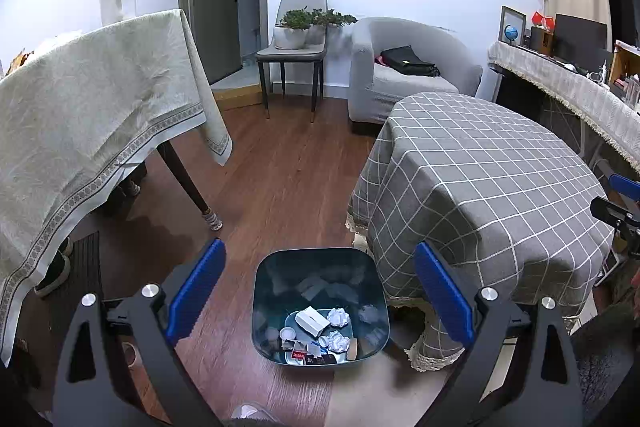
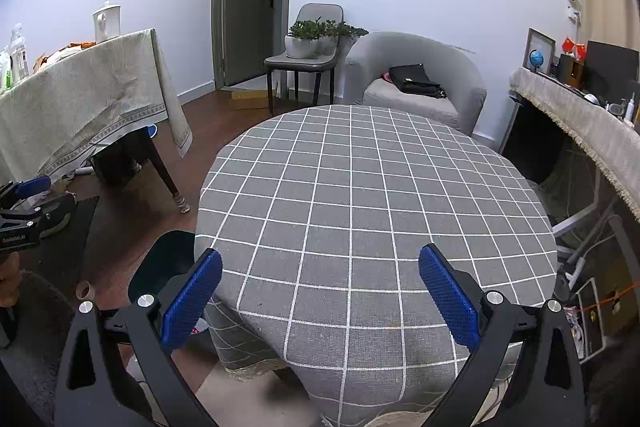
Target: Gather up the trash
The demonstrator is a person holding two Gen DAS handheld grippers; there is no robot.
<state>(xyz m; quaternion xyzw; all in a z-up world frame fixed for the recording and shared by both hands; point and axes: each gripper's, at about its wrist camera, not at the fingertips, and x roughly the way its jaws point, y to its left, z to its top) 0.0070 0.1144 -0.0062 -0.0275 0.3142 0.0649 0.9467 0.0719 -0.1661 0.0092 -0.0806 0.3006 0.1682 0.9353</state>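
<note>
1. Bin [image 1: 320, 307]: dark, open-topped, on the wood floor [image 1: 272, 187] just beside the checked table [image 1: 480, 179]. Trash lies at its bottom: a white box [image 1: 311, 319], two paper balls [image 1: 338, 317], a small cup or lid [image 1: 287, 334], dark wrappers [image 1: 316, 359]. In the right wrist view only a dark sliver of the bin [image 2: 168, 259] shows past the cloth edge.
2. Left gripper [image 1: 320, 291]: directly over the bin, jaws wide apart, nothing between the pads.
3. Right gripper [image 2: 320, 291]: over the checked table [image 2: 360, 207], jaws equally wide, holding nothing.
4. Tabletop as seen from the right wrist: bare cloth, no trash visible on it. A cardboard tube [image 2: 85, 291] lies on the floor left of the bin; possibly a remaining item. Judgement: task near its end, or only floor pieces are left.
5. Risks from here:
 - Reaching for the tube: the left gripper is nearer, and a low sweep could knock the bin, which looks light, and tip it.
 - The tube is round and may roll off the pads if pinched off-centre.
 - The cloth hangs loose with a lace hem [image 1: 424, 359] close to the bin; a finger could snag it and drag the cloth.
 - Items hidden under the cloth overhang cannot be ruled out.
</note>
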